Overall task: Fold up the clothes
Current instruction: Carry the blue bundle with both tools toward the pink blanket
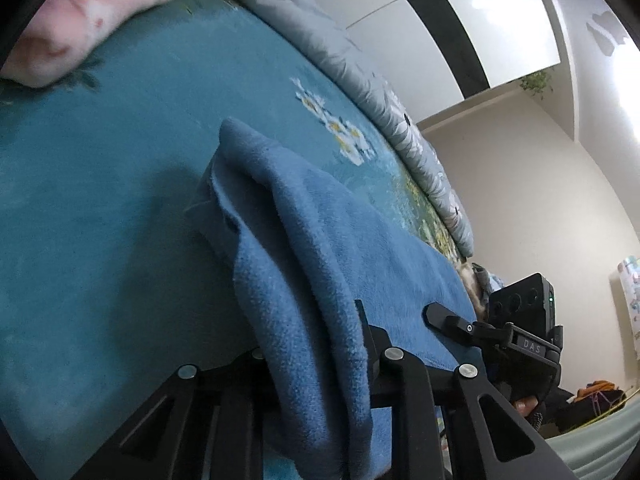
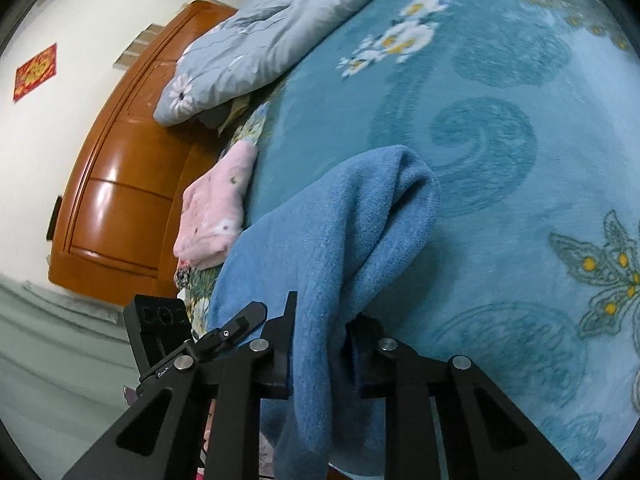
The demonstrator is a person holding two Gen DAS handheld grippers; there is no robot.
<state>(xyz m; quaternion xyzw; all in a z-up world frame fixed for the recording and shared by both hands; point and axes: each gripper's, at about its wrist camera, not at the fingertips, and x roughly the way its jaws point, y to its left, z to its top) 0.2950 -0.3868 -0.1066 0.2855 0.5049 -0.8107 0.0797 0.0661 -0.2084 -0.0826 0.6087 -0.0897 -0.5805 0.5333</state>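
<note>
Fleece (image 1: 320, 264), a blue piece of clothing, is pinched at once by both grippers and hangs bunched between them above the bed (image 1: 100, 200). No container shows in either view; the only holders of anything are the two pairs of black fingers. The left gripper (image 1: 316, 352) is closed on a thick fold of the cloth: the fabric rises straight ahead of it in a rounded ridge, then drapes down over its fingers and past the lower edge of the left view. Off to its right the other gripper's tip and camera block show, touching the same cloth. The right gripper (image 2: 316, 344) is likewise clamped on the fleece (image 2: 328, 232), which humps up just ahead of it and falls in a long tongue between its fingers; to its left the left gripper's camera block sits close by. The cloth looks soft and napped, uniformly mid-blue, with a stitched hem visible on the left gripper's near-left side; which garment it is I cannot tell. Beyond both grippers lies the teal flowered bed cover. A pink folded garment (image 2: 216, 208) rests far ahead-left of the right gripper near the bed's edge, and a grey quilt (image 2: 256, 40) lies crumpled further ahead.
</note>
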